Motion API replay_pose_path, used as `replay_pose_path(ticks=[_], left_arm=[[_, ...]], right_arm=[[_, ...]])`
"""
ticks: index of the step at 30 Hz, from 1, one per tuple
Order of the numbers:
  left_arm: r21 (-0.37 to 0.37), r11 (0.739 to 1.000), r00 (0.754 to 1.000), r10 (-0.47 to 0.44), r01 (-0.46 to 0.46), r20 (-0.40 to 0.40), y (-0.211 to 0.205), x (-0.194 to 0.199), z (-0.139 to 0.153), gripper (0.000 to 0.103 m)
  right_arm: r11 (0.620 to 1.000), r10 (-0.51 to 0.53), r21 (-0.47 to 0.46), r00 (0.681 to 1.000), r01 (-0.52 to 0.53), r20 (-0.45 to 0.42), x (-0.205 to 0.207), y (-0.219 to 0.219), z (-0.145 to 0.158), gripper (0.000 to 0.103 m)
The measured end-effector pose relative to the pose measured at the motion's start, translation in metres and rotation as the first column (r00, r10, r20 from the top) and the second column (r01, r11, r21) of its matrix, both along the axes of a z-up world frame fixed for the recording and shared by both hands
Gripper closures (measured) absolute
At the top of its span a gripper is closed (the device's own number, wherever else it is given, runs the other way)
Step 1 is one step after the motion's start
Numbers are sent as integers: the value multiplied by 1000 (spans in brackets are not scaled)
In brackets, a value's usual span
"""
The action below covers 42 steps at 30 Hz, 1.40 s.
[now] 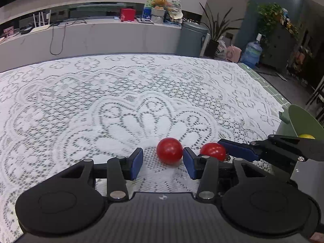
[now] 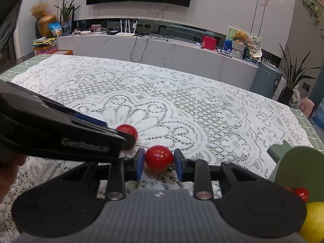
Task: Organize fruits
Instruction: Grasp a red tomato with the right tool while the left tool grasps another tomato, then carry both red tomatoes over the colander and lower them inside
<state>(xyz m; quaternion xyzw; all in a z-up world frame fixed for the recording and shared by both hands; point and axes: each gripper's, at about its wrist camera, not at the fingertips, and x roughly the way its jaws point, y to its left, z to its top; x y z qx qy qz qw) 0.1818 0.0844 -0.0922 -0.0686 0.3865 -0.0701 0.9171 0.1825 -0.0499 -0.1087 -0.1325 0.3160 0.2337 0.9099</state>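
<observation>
Two red tomatoes lie on the white lace tablecloth. In the left wrist view the left tomato sits between the open blue pads of my left gripper, nearer the right pad. The second tomato lies just right of it, between the fingers of my right gripper. In the right wrist view my right gripper has its pads against or very near both sides of this tomato, which rests on the cloth. The other tomato shows behind my left gripper's finger.
A green bowl stands at the right table edge, holding a yellow fruit and a small red tomato; it also shows in the left wrist view. A low white TV counter runs beyond the table.
</observation>
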Motion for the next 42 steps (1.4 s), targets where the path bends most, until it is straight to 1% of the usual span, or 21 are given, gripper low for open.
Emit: replay_pose_path(ticks=[4,7,12,15,19,23,25,27,32,38,41,42], left_arm=[[-14,1000,1000,-15,15,-3,-3,1,-2,65],[-24,1000,1000,-18,18,-5,-4,0,-2,70],[-21,1000,1000,-15,15,-6,-5,0,-1,71],[-18,1000,1000,5,-5,0,-4,-4,1,71],[-38,999,1000,27,-27,11,1,-16,10,71],[-50,997,998,67,-67,5,5,-30,19,71],[-62,995,997,81,-81,7,8,-39,23,71],[-65,994,996,89,-88,9,8,-47,27,71],[-48,995,996,86,-85,3,6,-69,28,71],[-38,996,997,80,-81,-15,6,-93,18,71],[-26,996,996,86,-87,-19,6,-99,15,71],[-20,996,996,91,-91,-17,6,-99,15,71]], right_arm=[[1000,7,-7,1000,-7,2,0,2,-1,75],[1000,9,-7,1000,-9,3,-1,2,-1,75],[1000,9,-2,1000,-9,-3,-1,2,-1,75],[1000,4,5,1000,-4,1,-2,-1,3,75],[1000,6,16,1000,-6,5,-8,-5,9,76],[999,30,18,999,-31,17,-21,-7,18,87],[999,46,20,998,-47,32,-31,-9,24,87],[998,64,25,998,-65,28,-38,-11,27,89],[997,67,31,998,-66,-13,-51,-16,23,90],[997,70,16,997,-70,-39,-65,-20,14,89],[998,58,17,998,-57,-27,-66,-22,13,87],[999,53,9,999,-53,-12,-65,-21,14,82]])
